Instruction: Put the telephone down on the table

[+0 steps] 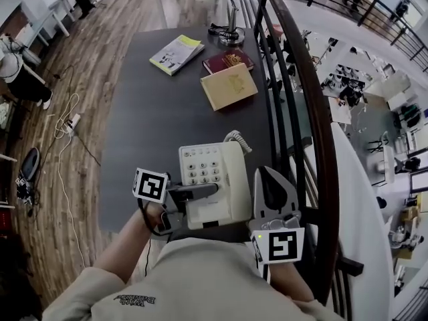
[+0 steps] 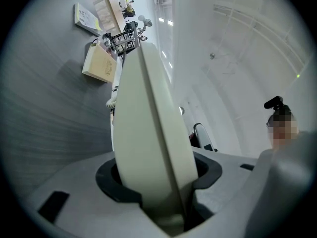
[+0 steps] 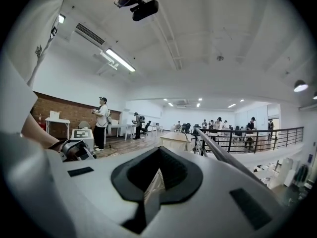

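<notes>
At the far left of the head view, the wood floor (image 1: 60,79) is open apart from a loose cable and power strip (image 1: 70,120). It runs up to the left edge of the dark counter (image 1: 140,132).

From my seat the counter's left half is bare, and that is the widest free patch. The clutter sits in the upper middle of the frame: a yellow-green booklet (image 1: 176,53), a tan notebook (image 1: 229,85), a maroon book (image 1: 228,61) and a desk lamp (image 1: 227,25).

My left claw (image 1: 200,194) comes in from lower left, and its jaws pinch the near-left side of the telephone (image 1: 214,179). The telephone is at the counter's near end, in the lower middle, with its keypad up. Its coiled cord (image 1: 237,139) curls off the far corner.

In the left gripper view the cream body fills the gap between the pads and blocks most of what lies beyond. I cannot tell whether the base touches the counter. My own shirt covers the counter's near edge and the telephone's front corner.

Just right of the telephone, my right claw (image 1: 269,177) has its jaws pressed together with nothing between them. It sits in the narrow strip between the telephone and the black railing (image 1: 314,112). That side is tight, and past the rail the floor drops to a lower level.
</notes>
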A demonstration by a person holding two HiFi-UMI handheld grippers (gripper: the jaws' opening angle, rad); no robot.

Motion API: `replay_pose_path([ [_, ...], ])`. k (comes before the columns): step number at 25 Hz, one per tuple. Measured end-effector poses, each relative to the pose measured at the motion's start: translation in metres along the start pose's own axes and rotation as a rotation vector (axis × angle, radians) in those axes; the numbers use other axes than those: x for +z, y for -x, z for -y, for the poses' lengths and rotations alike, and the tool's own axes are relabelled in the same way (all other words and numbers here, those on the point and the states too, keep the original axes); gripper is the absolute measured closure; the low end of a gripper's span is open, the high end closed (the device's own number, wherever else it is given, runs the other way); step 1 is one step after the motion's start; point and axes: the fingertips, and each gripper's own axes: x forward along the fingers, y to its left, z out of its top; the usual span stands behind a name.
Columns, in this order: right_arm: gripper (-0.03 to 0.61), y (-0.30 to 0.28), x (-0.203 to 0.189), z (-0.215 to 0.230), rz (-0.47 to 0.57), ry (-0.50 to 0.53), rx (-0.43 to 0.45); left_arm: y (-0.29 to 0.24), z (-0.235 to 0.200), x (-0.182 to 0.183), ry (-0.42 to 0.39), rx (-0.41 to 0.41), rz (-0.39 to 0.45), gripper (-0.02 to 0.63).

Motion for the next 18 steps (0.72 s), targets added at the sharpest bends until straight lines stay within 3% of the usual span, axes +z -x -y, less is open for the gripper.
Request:
replay_pose_path([
  [6,0.578,0.004,-0.009,0.010,-0.030,-0.010,0.003,-0.014,-0.009,-0.004,-0.009,0.034,-0.020,0.377],
  [8,0.578,0.003,-0.012,0.013,-0.031,-0.012,0.007,-0.020,-0.015,-0.001,-0.049,0.046,-0.030,0.377],
  [18,0.578,-0.027,-0.016,0.036,-0.032,0.000,-0.001,-0.062,-0.037,0.047,-0.062,0.042,-0.035,0.377],
])
